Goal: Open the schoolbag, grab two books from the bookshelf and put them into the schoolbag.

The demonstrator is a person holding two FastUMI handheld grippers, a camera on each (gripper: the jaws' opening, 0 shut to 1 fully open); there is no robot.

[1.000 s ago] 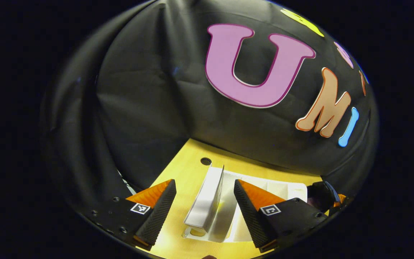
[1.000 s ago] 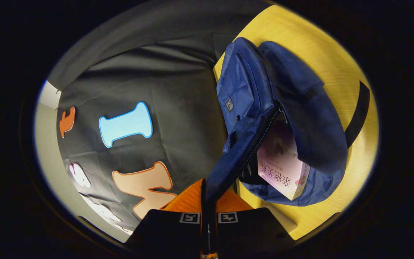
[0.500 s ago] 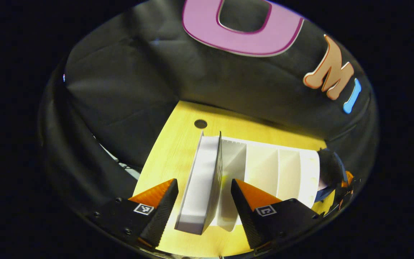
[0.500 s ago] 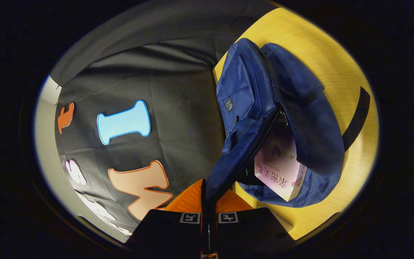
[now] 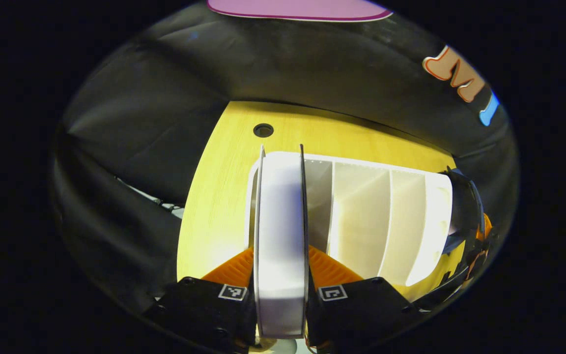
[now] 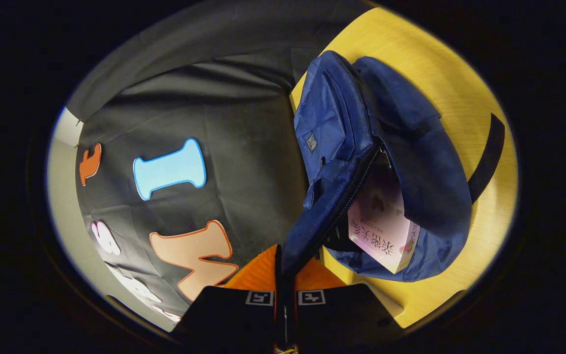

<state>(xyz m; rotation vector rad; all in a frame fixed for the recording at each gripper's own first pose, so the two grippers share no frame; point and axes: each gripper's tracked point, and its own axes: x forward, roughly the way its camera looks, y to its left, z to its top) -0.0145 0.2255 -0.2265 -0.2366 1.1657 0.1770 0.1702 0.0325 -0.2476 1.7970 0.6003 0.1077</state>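
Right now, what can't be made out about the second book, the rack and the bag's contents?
- Book in the left gripper view: its cover is turned away, only the page edge faces us.
- Rack: its base is hidden behind its dividers.
- Schoolbag in the right gripper view: its interior is dark beyond the pink book.

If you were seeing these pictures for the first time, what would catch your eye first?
In the left gripper view, a thick white book stands upright in the end slot of a white plastic bookshelf, between the left gripper's fingers. In the right gripper view, a navy fabric schoolbag gapes open on the yellow wooden table, a pink book poking out.
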